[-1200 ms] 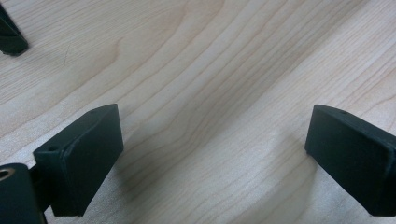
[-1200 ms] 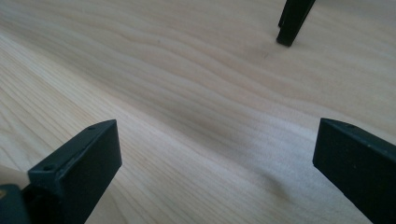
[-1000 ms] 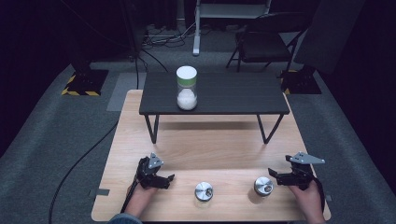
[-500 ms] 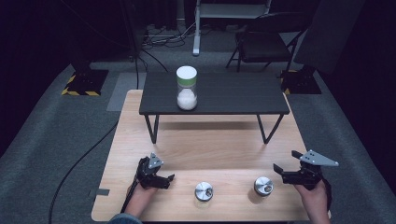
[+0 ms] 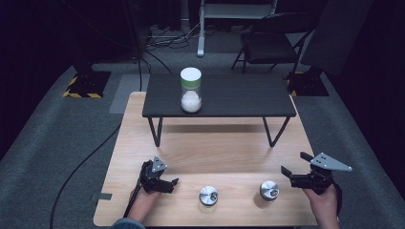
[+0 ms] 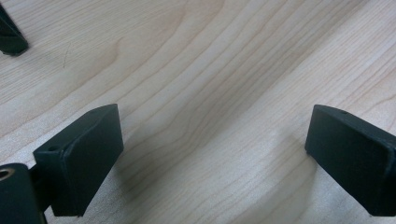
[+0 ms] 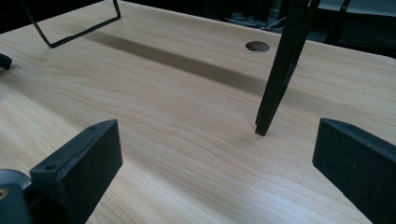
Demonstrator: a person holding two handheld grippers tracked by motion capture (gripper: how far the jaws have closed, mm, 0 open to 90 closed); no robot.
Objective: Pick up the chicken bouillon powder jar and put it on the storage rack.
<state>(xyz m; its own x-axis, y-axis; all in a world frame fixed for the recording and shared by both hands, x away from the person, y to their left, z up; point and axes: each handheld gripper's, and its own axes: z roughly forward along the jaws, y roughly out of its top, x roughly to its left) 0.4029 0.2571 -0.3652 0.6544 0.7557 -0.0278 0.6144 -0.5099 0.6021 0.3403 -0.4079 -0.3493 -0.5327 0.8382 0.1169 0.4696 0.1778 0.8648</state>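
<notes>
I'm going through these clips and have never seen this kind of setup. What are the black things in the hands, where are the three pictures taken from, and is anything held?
A person holds a two-jaw tool in each hand: the left gripper and the right gripper. One camera looks down from above; the other two ride on the grippers, looking along their black jaws. On the wooden table stand two small metal-lidded jars and a low black shelf bearing a white-capped jar. Both grippers are open and hold nothing.
</notes>
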